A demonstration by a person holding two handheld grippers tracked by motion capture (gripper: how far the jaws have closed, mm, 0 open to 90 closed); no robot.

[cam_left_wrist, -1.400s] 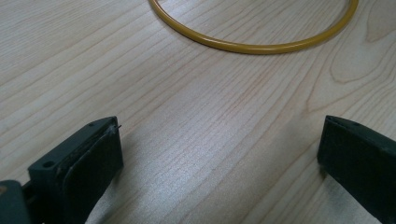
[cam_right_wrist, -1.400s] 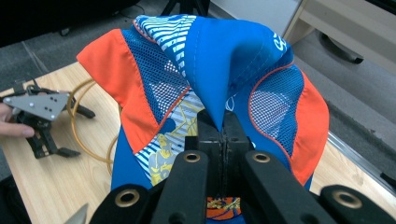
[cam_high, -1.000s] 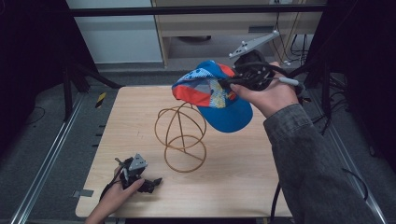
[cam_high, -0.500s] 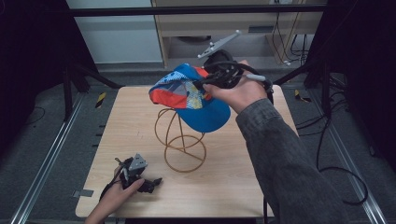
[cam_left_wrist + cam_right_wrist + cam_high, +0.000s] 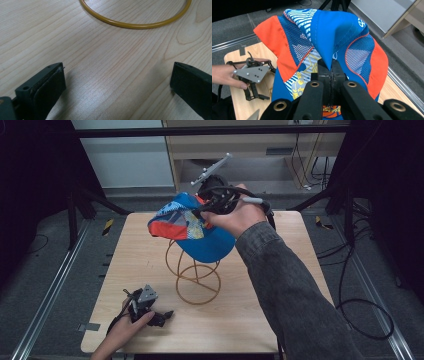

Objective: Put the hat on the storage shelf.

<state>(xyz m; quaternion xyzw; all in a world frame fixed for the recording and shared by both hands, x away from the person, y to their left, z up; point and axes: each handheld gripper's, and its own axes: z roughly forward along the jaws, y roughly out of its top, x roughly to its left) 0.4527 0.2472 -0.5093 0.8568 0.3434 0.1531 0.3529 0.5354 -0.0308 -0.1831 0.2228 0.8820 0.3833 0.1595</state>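
Right tongs (image 5: 331, 75): clamped tight on a fold of the cap (image 5: 192, 225) – fabric pinched between closed jaws, cap hanging beyond and below them.
Left tongs (image 5: 159, 316): jaws wide apart, nothing between; resting low on the bench (image 5: 260, 315), well apart from the right tongs.
Just changed: cap carried leftward in the high view since a second ago, from off to one side of the wire stand (image 5: 196, 272) to directly over its top loop; left tongs unmoved.
Meaning for the task: probably the last approach before lowering the cap onto the stand – not yet seated.
Stand base: yellow ring (image 5: 135, 23) just ahead of the left tongs.
Writing: white lettering near the cap's crown, too small to read; no brand legible.
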